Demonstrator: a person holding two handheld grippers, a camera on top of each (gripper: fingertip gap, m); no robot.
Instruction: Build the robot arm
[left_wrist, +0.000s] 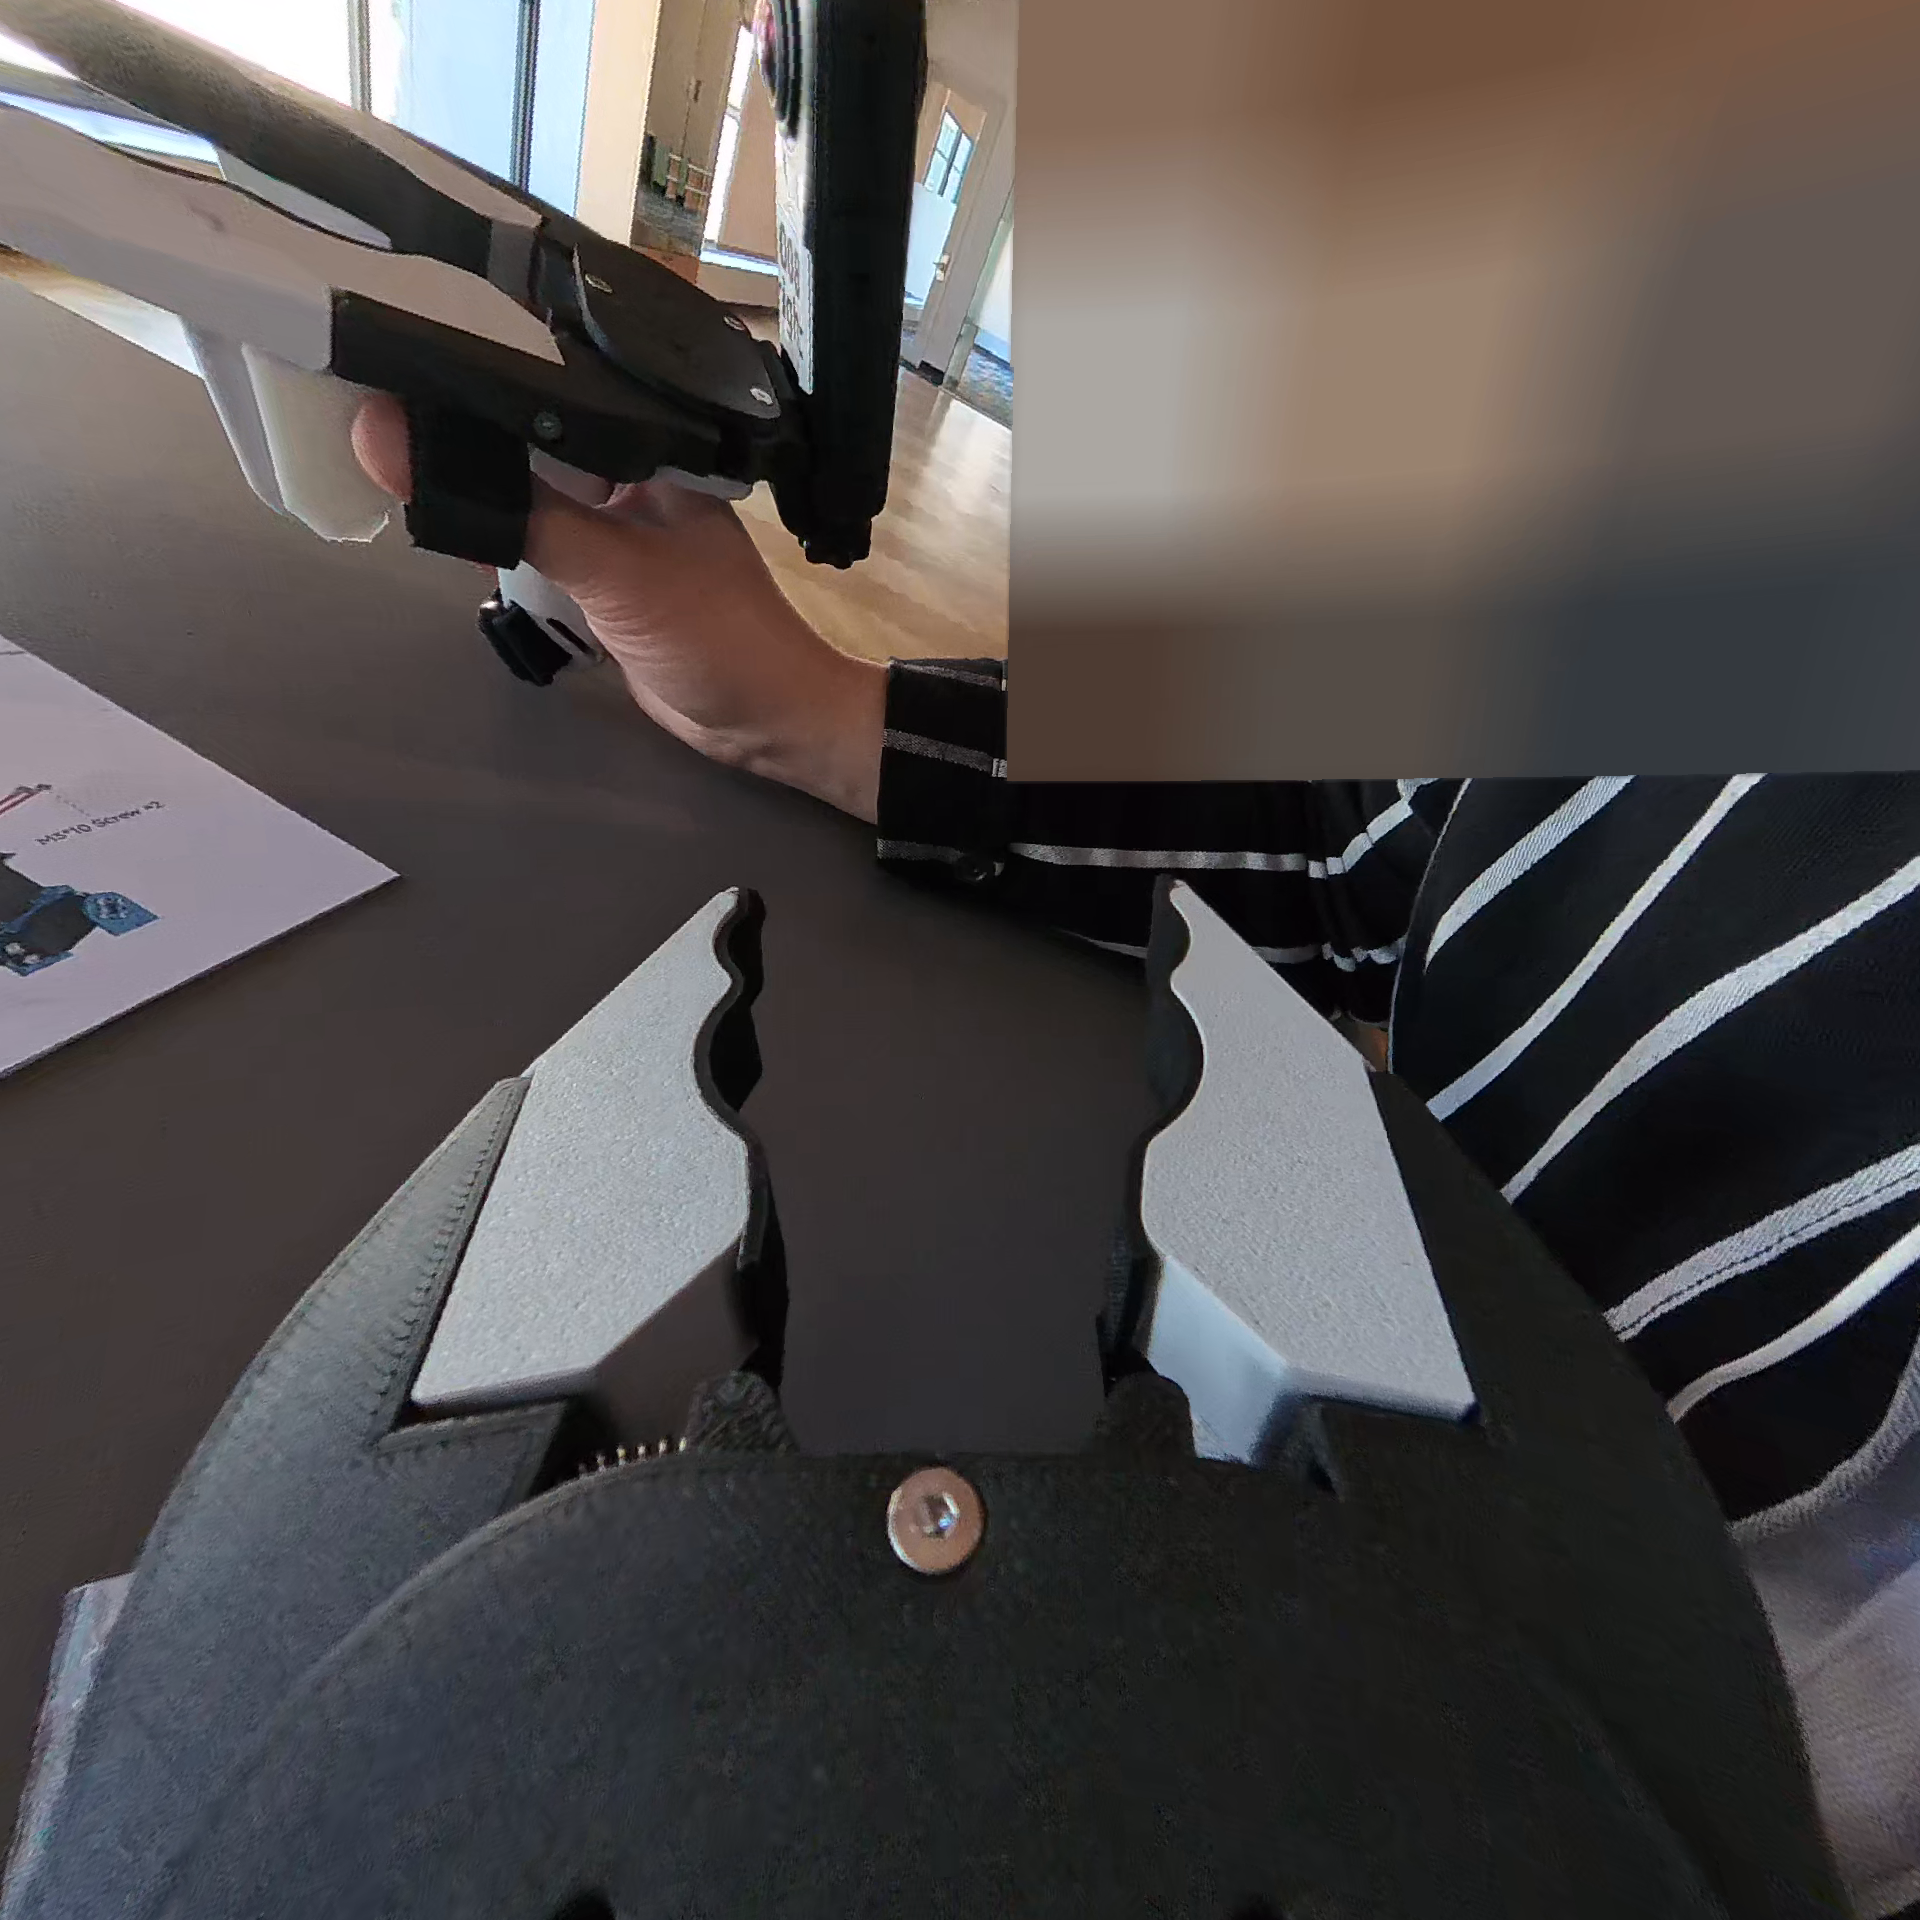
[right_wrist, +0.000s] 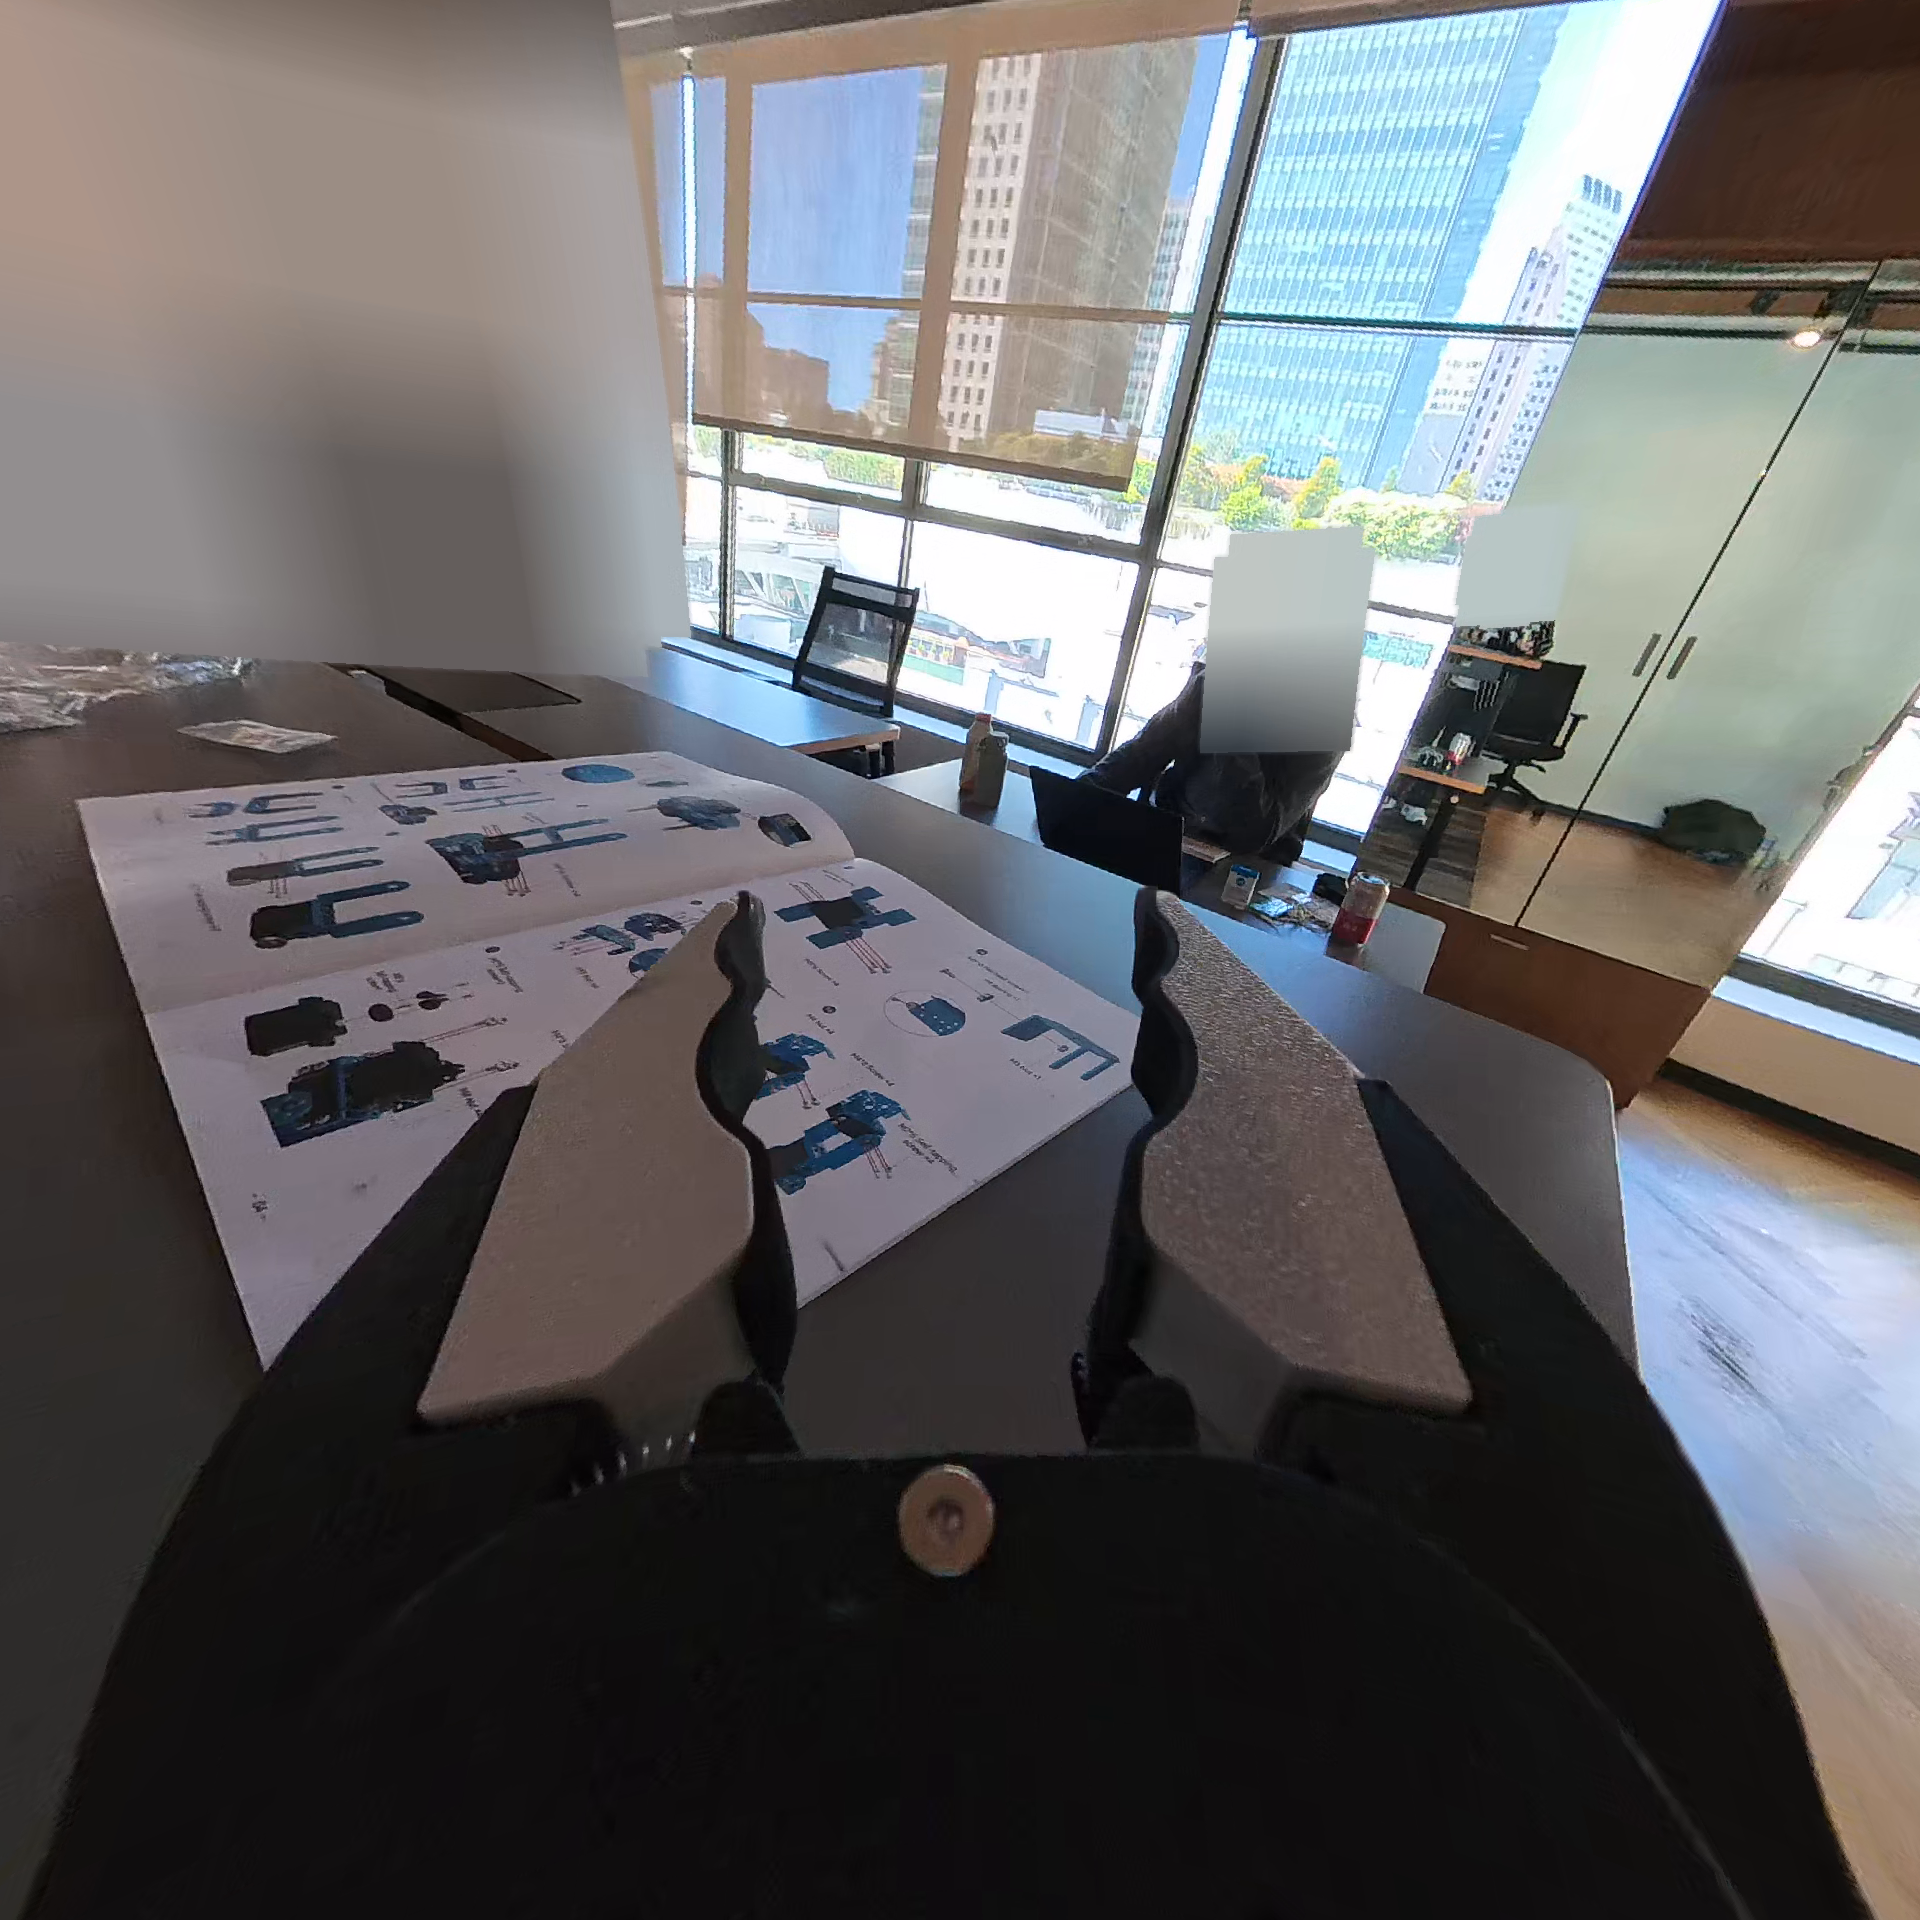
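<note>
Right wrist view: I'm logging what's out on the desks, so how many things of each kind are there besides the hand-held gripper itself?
Open instruction booklet: 1
Small clear plastic bag: 1
Crumpled plastic wrap: 1
Bottle: 1
Red can: 1
Laptop: 1
Total: 6

Booklet (left_wrist: 156, 862) cut off by left edge.

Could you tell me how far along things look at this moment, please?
Done: the instruction booklet lies open on the dark table. In hand: nothing; the left gripper and right gripper are both open and empty. Left: the small plastic packet is untouched.
</note>
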